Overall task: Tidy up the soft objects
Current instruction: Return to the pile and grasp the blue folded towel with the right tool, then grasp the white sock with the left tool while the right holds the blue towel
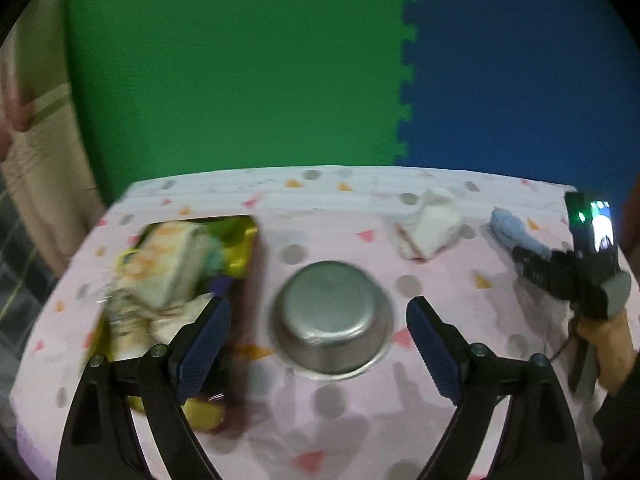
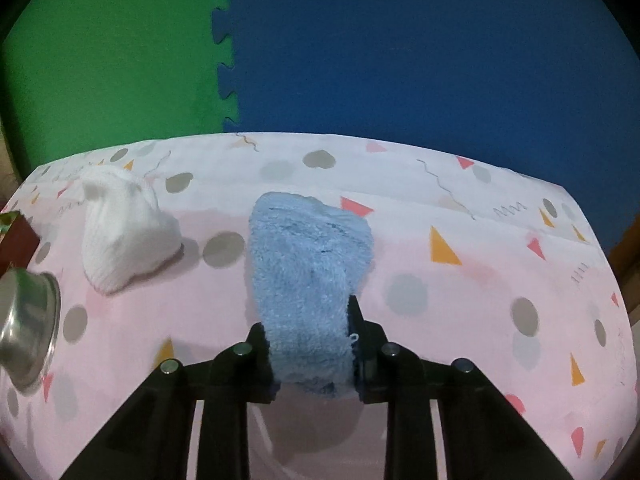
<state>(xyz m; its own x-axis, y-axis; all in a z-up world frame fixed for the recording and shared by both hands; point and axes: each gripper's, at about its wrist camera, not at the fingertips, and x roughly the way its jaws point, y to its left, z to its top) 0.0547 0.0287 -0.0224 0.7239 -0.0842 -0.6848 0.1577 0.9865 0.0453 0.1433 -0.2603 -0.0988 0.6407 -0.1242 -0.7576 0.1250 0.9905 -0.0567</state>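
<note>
Two soft things lie on our bench (image 2: 460, 288), which wears a pink cloth dotted with grey spots and coloured triangles: a fluffy blue sock (image 2: 308, 264) and a white sock (image 2: 124, 228). Our right gripper (image 2: 310, 344) has its fingers pinching the near end of the blue sock, the pile bulging out between the two black pads while the far end spreads forward over the cloth. The white sock sits crumpled to its left, apart from it and nearer the bench's far edge. Our left gripper (image 1: 320, 344) holds its fingers (image 1: 434, 354) spread wide with nothing between them; beyond the gap an upturned steel bowl (image 1: 332, 320) rests on the cloth. Left of the bowl stands a box (image 1: 240, 252) heaped with blurred soft items (image 1: 168, 268), just past the left finger. From that left view we see the right gripper (image 1: 532, 268) at the blue sock (image 1: 510, 232), over toward the bench's right side.
</note>
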